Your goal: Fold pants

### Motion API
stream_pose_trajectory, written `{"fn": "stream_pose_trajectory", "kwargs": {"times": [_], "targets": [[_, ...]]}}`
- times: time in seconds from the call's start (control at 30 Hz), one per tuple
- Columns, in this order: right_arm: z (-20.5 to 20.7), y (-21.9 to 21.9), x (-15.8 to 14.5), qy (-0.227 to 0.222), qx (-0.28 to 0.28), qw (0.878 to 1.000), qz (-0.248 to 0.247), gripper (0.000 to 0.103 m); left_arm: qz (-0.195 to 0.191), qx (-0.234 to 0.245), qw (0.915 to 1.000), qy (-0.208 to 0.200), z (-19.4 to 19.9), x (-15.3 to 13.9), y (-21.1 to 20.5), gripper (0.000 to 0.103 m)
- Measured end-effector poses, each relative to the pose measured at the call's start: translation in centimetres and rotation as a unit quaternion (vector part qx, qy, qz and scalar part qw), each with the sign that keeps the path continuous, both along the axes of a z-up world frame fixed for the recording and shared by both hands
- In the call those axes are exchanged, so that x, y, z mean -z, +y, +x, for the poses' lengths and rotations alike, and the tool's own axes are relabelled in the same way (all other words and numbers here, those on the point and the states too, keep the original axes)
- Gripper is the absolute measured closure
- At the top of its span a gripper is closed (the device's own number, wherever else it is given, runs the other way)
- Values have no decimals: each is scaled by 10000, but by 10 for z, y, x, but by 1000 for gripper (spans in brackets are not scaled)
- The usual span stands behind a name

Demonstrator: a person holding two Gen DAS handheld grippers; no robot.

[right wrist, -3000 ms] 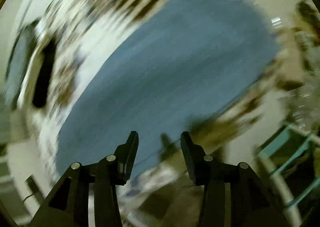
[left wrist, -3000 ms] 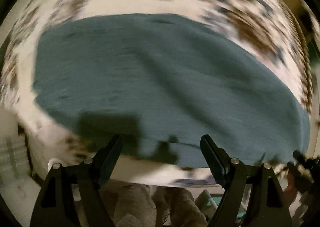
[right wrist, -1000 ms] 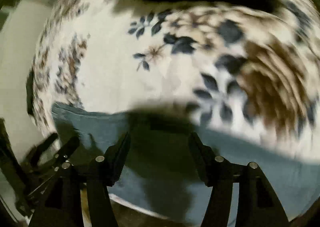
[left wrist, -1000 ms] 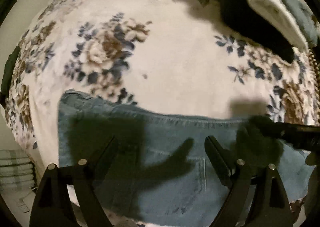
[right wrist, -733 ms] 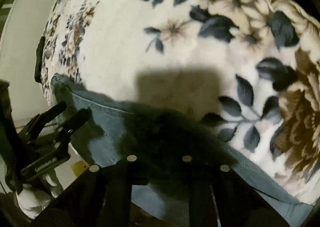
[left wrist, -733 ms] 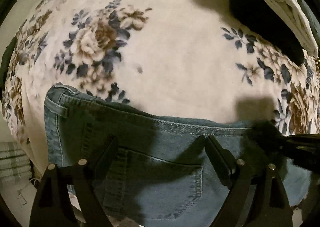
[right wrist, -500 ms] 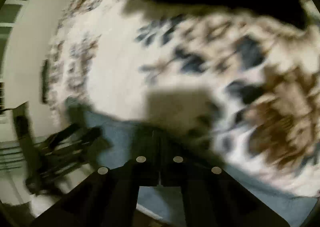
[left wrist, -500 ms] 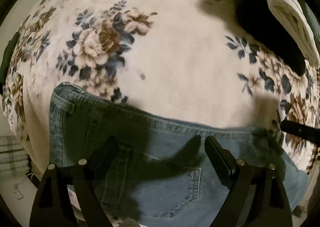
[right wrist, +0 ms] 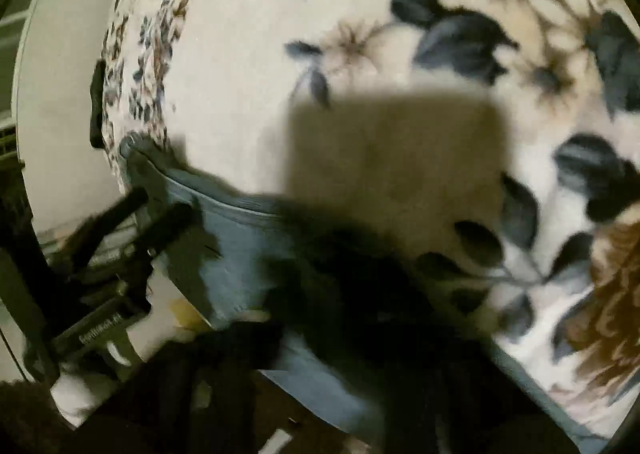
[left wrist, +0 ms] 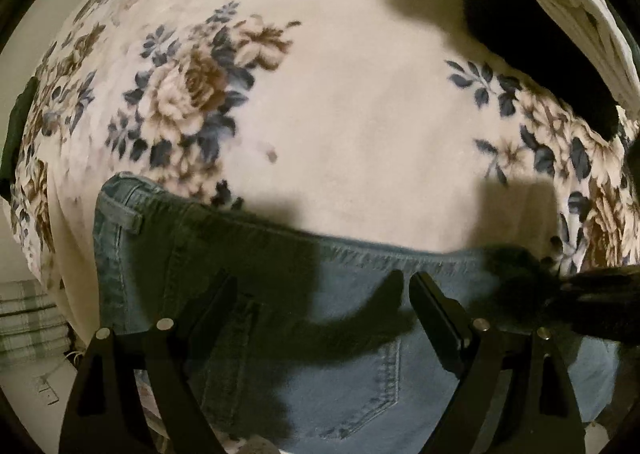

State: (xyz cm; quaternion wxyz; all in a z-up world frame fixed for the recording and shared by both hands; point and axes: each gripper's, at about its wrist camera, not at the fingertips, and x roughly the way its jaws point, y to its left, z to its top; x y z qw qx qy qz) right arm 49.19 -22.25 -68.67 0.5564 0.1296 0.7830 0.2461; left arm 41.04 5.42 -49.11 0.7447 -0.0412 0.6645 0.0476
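Jeans (left wrist: 348, 338) lie flat on the floral blanket (left wrist: 360, 126), near its front edge, waistband side at the left with a belt loop showing, back pocket facing up; left gripper (left wrist: 320, 294) hangs just over the denim, fingers (left wrist: 436, 318) spread wide apart, pocket stitching showing between them, nothing clamped; its shadow falls across the fabric.

Right gripper (left wrist: 592, 294) enters the left wrist view from the right as a dark blurred bar at the jeans' far edge; in its own view its fingers are lost in dark blur low on the denim, so cannot tell whether they are apart or pinched on cloth.

Left wrist view alone shows the pocket, the belt loop, and a stack of folded clothes (left wrist: 576, 14), dark and white, at the blanket's top right corner, well apart from the jeans; right wrist view alone shows the left gripper (right wrist: 152, 222) from the side, over the jeans (right wrist: 240, 254) at the blanket (right wrist: 248, 74) edge, and the blanket's large leaf print up close; frame blurred.
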Motion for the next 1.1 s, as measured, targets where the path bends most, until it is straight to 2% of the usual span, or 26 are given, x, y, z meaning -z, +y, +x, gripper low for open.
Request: {"fn": "stream_pose_trajectory", "kwargs": {"times": [0.13,0.23,0.3,0.33,0.37,0.43,0.47,0.53,0.6,0.63,0.67,0.73,0.8,0.83,0.87,0.9,0.93,0.97,1.03,1.1], "targets": [[6,-11,-46,-784,241,9960,-349,100,15,-42,10000,-54,2,-3,6,15],[8,-30,-33,-386,496,9978,-209,97,-64,-49,10000,-26,5,-5,5,15],[6,-40,-40,-518,626,9963,-264,72,-99,46,9999,-134,-2,-9,0,15],[4,-45,-47,-628,756,9947,-298,47,-125,145,9996,-212,-4,-15,-5,15],[1,-47,-53,-754,1020,9915,-290,35,-159,235,9992,-278,-6,-21,-9,15],[-17,-67,-72,-984,1677,9804,-325,34,-285,516,9974,-423,-20,-34,-23,15],[-30,-78,-82,-1076,1979,9733,-439,34,-407,719,9956,-441,-25,-40,-35,9],[-75,-119,-102,-1187,2802,9500,-703,32,-627,1096,9912,-400,-35,-47,-62,3],[-116,-149,-113,-1172,3427,9278,-895,24,-813,1382,9863,-396,-46,-52,-87,3],[-152,-174,-120,-1132,3875,9089,-1050,21,-882,1593,9825,-382,-55,-53,-106,3],[-174,-184,-123,-1105,4099,8983,-1130,21,-894,1758,9797,-348,-63,-54,-122,2],[-235,-223,-129,-1011,4741,8632,-1407,21,-1015,2063,9730,-204,-84,-54,-161,3],[-293,-262,-130,-910,5324,8234,-1741,21,-1105,2217,9688,-111,-96,-53,-191,3],[-331,-292,-128,-785,5726,7926,-1940,21,-1154,2274,9669,-13,-106,-51,-210,3],[-352,-309,-124,-690,5945,7760,-1990,21,-1205,2310,9654,66,-113,-48,-225,3],[-385,-337,-115,-543,6331,7463,-1981,21,-1251,2326,9644,151,-121,-44,-242,3],[-408,-358,-106,-466,6606,7238,-1937,21,-1289,2325,9637,232,-131,-38,-264,3],[-427,-377,-97,-423,6797,7072,-1901,21,-1304,2323,9635,263,-138,-36,-276,3],[-451,-409,-77,-324,7047,6865,-1763,21,-1295,2331,9631,373,-152,-26,-309,3],[-466,-434,-55,-277,7221,6752,-1477,21,-1209,2394,9623,451,-160,-16,-336,3]]}}
